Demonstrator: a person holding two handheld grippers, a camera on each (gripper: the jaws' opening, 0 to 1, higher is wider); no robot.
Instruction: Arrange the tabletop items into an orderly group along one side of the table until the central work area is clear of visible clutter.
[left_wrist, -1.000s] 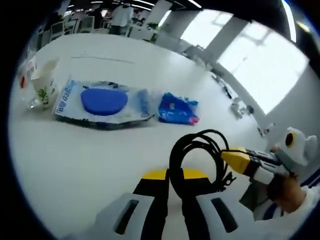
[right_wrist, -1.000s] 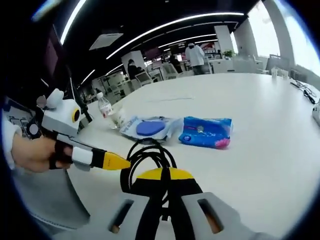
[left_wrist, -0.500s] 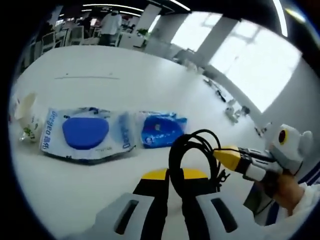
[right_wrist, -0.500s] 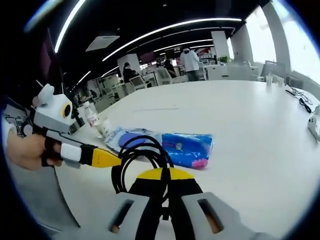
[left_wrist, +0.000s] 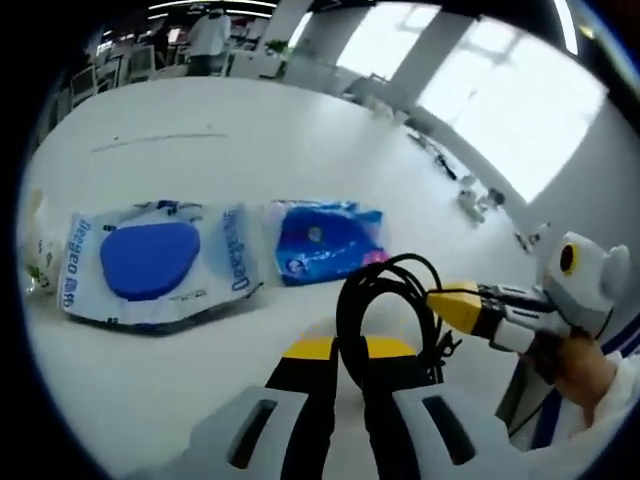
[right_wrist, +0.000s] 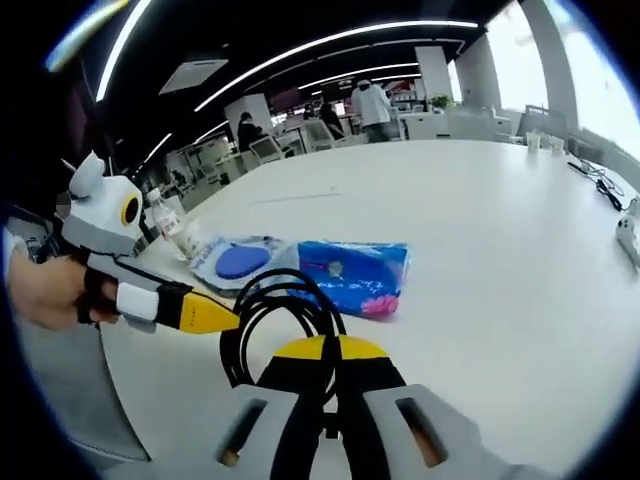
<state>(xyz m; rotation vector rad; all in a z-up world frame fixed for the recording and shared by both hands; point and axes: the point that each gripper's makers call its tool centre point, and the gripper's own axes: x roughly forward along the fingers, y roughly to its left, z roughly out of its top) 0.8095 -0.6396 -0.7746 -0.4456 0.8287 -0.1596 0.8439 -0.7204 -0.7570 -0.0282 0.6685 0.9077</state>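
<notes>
A coiled black cable hangs between both grippers above the white table. My left gripper is shut on the coil, and so is my right gripper on the same cable. In the left gripper view the right gripper's yellow tip meets the coil from the right. The right gripper view has the left gripper's yellow tip coming in from the left. Past the cable lie a white wipes pack with a blue oval lid and a blue packet, side by side.
A paper cup stands left of the wipes pack, and a small water bottle stands behind it. Small items and cables lie at the table's far edge. Hands hold the grippers. People and chairs are far behind.
Both views have shifted nearer to the two packs, which now look larger and lie closer to the cable. Both grippers stay shut on the coil.
</notes>
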